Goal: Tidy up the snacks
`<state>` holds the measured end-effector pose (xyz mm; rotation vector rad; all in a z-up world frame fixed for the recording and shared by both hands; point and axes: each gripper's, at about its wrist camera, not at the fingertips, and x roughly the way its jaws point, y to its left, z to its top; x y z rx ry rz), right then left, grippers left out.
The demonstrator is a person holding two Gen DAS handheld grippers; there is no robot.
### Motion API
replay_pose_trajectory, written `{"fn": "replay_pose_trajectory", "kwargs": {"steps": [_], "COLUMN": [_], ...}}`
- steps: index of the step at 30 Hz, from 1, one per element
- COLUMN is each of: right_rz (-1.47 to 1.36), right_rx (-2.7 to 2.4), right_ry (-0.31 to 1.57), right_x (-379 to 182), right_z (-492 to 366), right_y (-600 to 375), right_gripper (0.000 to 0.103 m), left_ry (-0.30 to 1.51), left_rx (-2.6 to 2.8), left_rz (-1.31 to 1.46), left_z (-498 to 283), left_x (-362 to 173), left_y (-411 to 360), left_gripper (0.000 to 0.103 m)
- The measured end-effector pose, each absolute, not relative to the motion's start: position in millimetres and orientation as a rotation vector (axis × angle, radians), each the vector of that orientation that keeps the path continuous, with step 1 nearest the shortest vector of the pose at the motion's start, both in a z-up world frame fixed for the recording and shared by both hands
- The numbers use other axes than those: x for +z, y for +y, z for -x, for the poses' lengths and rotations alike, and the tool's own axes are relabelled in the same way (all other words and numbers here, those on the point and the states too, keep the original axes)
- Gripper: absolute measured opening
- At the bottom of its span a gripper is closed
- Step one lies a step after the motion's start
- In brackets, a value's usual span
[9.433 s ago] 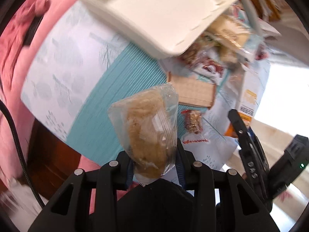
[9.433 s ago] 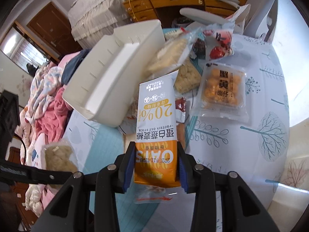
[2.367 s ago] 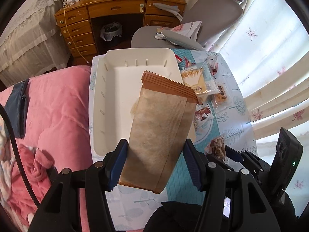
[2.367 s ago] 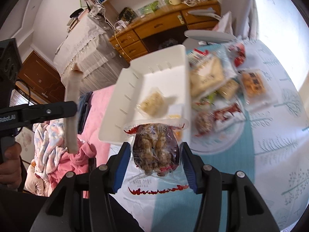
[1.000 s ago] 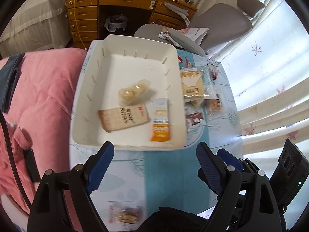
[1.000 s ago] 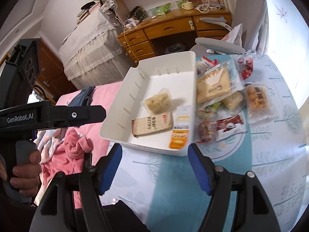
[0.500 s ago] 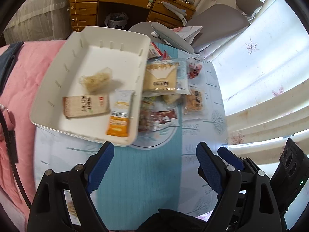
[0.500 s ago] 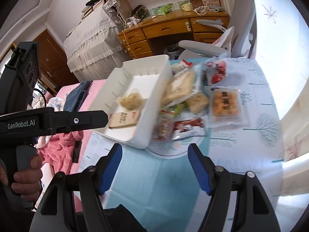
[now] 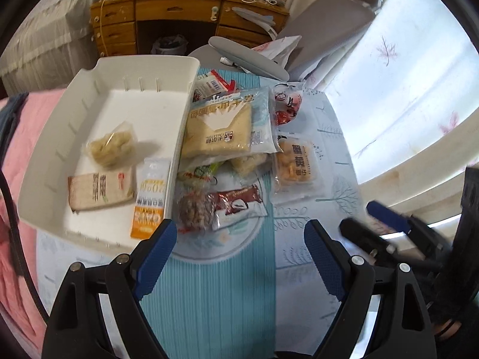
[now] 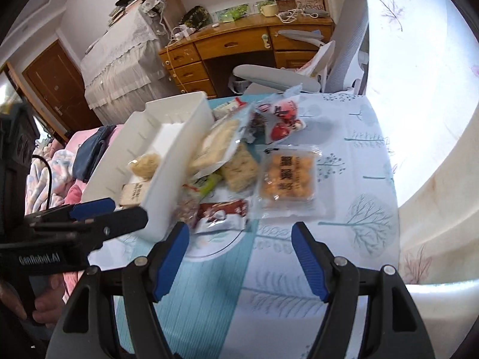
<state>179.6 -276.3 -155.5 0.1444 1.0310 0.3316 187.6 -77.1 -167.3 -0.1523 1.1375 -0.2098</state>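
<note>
A white tray (image 9: 45, 161) (image 10: 182, 149) sits at the table's left and holds a clear pack of pale snack (image 9: 109, 146), a brown wafer pack (image 9: 100, 190) and an orange oat bar (image 9: 149, 197). Right of it lies a pile of snacks: a large cake pack (image 9: 221, 128), a nut pack (image 9: 196, 212), a brown-white bar (image 9: 239, 205) (image 10: 223, 214), an orange biscuit pack (image 9: 296, 164) (image 10: 287, 179) and a red pack (image 9: 287, 104) (image 10: 281, 116). My left gripper (image 9: 239, 239) is open and empty above the table, near the nut pack. My right gripper (image 10: 239, 239) is open and empty, just before the brown-white bar.
The table has a light cloth with tree prints (image 10: 368, 218) and a teal striped runner (image 9: 215, 293). A grey office chair (image 9: 323, 27) and a wooden desk (image 9: 167, 15) stand behind it. Pink bedding (image 9: 18, 119) lies at the left. Bright curtains (image 9: 419, 74) are at the right.
Both open grippers have moved right and lower toward the snack pile; the tray has shifted left in both views. Earlier, the wafer pack and nut pack were let go.
</note>
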Motion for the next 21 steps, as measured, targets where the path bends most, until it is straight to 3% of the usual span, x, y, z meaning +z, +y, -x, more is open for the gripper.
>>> {"fn": "replay_pose_trajectory", "kwargs": {"steps": [7, 11, 21], "right_rz": [-0.181, -0.211, -0.267], "right_rx": [0.298, 0.313, 0.344], "right_ry": [1.073, 1.111, 1.245], "right_x": [-175, -189, -236], "right_z": [-217, -240, -284], "right_y": [-298, -304, -306], "right_gripper": [0.073, 0.079, 0.081], "left_ry": [1.145, 1.15, 1.16], "left_rx": [-0.224, -0.243, -0.281], "left_rz": [0.029, -0.059, -0.334], "left_z": [-203, -209, -223], "left_x": [-187, -200, -249], "left_y": [-98, -115, -158], "left_gripper": [0.086, 0.086, 0.076]}}
